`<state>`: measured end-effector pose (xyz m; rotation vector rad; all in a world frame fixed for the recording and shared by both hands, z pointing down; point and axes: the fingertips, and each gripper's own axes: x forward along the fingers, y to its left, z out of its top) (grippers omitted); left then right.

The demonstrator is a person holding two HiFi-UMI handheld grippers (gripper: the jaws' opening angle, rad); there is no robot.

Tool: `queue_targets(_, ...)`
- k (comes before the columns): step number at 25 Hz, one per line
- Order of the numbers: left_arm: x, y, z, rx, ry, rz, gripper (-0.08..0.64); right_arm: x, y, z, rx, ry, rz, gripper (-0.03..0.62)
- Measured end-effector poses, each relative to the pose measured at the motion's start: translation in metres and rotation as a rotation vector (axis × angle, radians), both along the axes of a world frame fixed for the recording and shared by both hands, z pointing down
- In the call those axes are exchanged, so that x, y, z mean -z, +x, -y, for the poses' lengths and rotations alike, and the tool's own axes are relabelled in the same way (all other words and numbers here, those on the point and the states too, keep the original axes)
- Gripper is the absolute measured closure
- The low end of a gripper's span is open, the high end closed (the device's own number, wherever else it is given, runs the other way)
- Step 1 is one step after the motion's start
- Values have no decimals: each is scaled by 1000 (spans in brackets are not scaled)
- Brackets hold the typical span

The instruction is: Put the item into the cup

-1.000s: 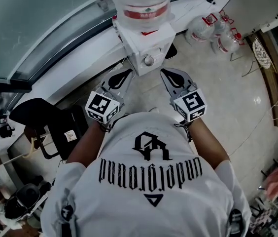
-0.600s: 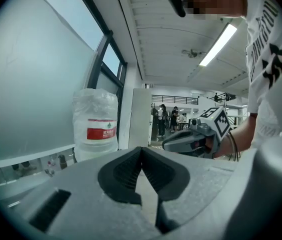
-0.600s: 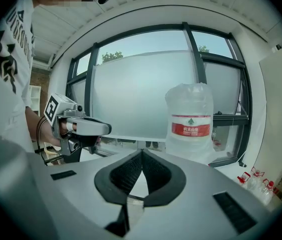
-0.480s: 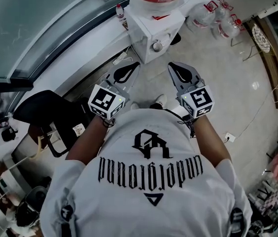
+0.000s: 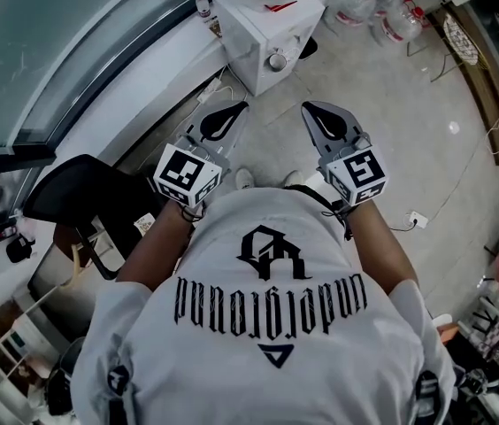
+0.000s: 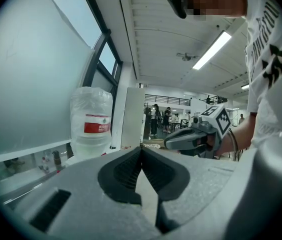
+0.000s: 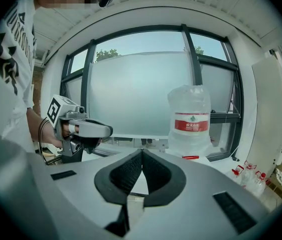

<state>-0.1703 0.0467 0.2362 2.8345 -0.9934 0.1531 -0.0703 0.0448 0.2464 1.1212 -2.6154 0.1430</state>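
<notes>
At my left, my left claw [image 6: 141, 149] is pressed together on nothing; beside it my right claw [image 7: 142, 152] is closed too, empty. Ahead, a water bottle [image 7: 191, 119] tops a white dispenser [image 5: 263, 27] by the window [image 5: 46, 51], over pale floor tiles [image 5: 391, 131]. Where item and cup are, I cannot tell.

Open-plan office: water dispenser [image 5: 254, 29], tall windows [image 7: 131, 94], ceiling strip light [image 6: 212, 50], tiled floor [image 5: 382, 122].

Water bottle [image 7: 191, 116] atop dispenser [image 5: 263, 27] ahead, spare bottles [image 5: 382, 14] right, chair [image 5: 77, 204] left
</notes>
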Motion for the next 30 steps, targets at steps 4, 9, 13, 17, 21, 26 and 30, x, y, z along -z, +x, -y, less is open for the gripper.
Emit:
queue_targets(4, 1, 9, -8, 10, 1, 0, 545, 2, 13, -8, 10, 9, -6, 577)
queue_targets(9, -2, 36, -14, 45, -2, -6, 545, 0, 40, -21, 46, 10, -10, 577)
queue_targets(13, -5, 68, -32, 60, -4, -8, 545, -5, 71, -40, 68, 3, -11, 577)
queue_targets(17, -6, 96, -52, 90, -8, -13, 545, -11, 101, -60, 97, -8, -3, 577)
queue_targets(21, -8, 124, -81, 107, -12, -4, 545, -13, 127, -86, 141, -10, -1, 577)
queue_targets(26, -15, 149, -118, 128, -25, 12, 545, -19, 151, -126, 200, -22, 9, 577)
queue_targets(30, -14, 162, -140, 139, -27, 7, 545, -20, 167, -148, 232, -27, 2, 577)
